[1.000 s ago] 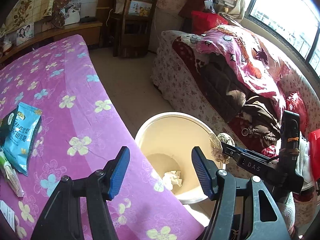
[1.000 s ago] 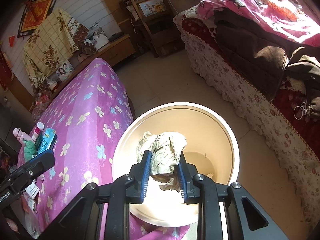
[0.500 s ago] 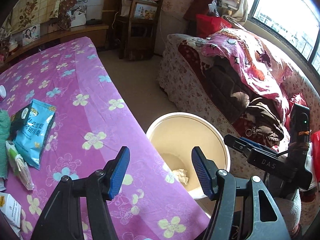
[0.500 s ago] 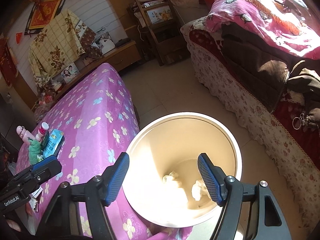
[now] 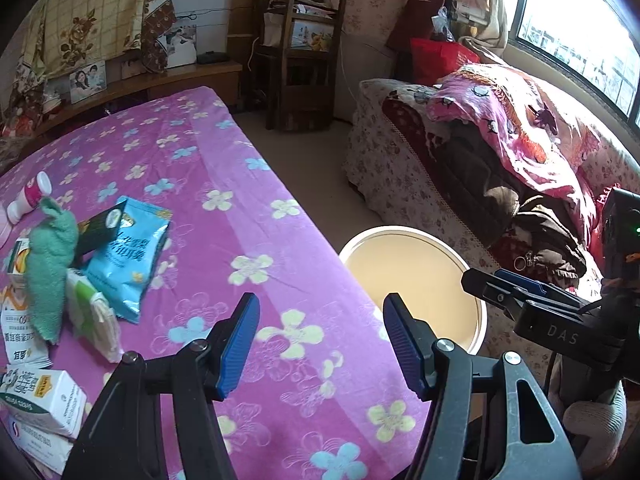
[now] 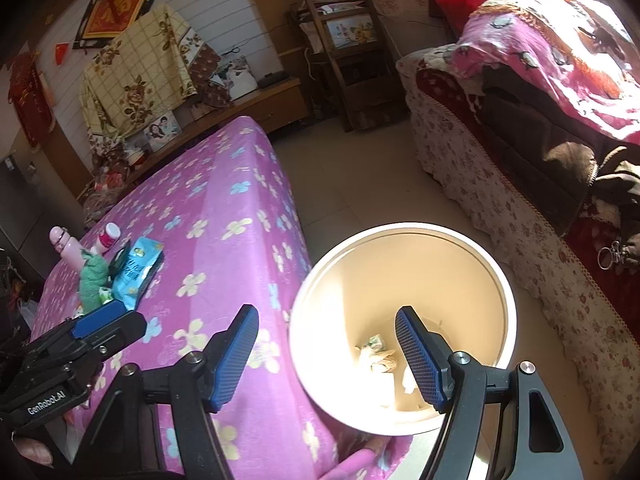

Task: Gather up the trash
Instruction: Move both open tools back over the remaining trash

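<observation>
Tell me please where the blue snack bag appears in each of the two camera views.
Left wrist view: the blue snack bag lies left of centre on the purple flowered cloth, beside a green rag.
Right wrist view: the same bag is small, at the left, above the left gripper.
Shared landmark: the cream bin at the cloth's edge.

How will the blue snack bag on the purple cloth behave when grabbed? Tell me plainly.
The blue snack bag lies flat and creased, so it is probably light and floppy, sagging from one pinched edge. Its glossy film may slip between pads. A dark packet overlaps its corner and could drag along.
</observation>
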Tool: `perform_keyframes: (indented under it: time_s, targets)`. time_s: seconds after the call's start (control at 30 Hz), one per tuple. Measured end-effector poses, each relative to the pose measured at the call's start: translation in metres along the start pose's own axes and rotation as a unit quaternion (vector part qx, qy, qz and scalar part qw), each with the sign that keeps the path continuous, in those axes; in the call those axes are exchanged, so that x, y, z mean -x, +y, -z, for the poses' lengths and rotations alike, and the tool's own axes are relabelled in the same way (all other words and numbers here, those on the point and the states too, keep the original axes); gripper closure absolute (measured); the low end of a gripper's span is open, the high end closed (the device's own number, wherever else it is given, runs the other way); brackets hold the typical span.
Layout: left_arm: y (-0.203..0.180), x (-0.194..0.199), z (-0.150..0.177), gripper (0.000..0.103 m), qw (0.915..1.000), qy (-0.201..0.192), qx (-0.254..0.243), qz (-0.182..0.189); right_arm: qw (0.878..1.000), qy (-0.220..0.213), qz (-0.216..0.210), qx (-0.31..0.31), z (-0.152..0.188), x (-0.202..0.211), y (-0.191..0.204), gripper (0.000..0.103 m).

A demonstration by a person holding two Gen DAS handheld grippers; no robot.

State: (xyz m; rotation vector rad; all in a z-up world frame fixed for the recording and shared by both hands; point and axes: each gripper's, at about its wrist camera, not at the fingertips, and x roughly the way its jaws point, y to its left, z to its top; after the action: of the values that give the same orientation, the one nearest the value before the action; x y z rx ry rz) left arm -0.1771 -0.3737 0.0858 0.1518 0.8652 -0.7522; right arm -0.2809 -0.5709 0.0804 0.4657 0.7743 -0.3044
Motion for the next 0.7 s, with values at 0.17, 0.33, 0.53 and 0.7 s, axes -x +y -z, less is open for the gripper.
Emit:
perform_keyframes:
  time_s: [0.17, 0.33, 0.53, 0.7]
  targets:
    - [0.019, 0.009, 0.011, 0.038, 0.9999, 0.001, 0.011, -0.01, 0.999, 0.002, -0.018, 0.027, 0.003, 0.002, 0.032, 0.028]
    - [0.042, 0.017, 0.024, 0.038, 0.9994, 0.009, 0.027, -0.02, 0.998, 0.005, -0.039, 0.055, 0.006, 0.002, 0.065, 0.028]
    - [0.076, 0.033, 0.046, 0.038, 0.9979, 0.02, 0.05, -0.037, 0.995, 0.021, -0.065, 0.075, 0.013, -0.009, 0.1, 0.028]
    - [0.106, 0.043, 0.07, 0.038, 0.996, 0.031, 0.067, -0.049, 0.992, 0.038, -0.087, 0.088, 0.022, -0.02, 0.127, 0.028]
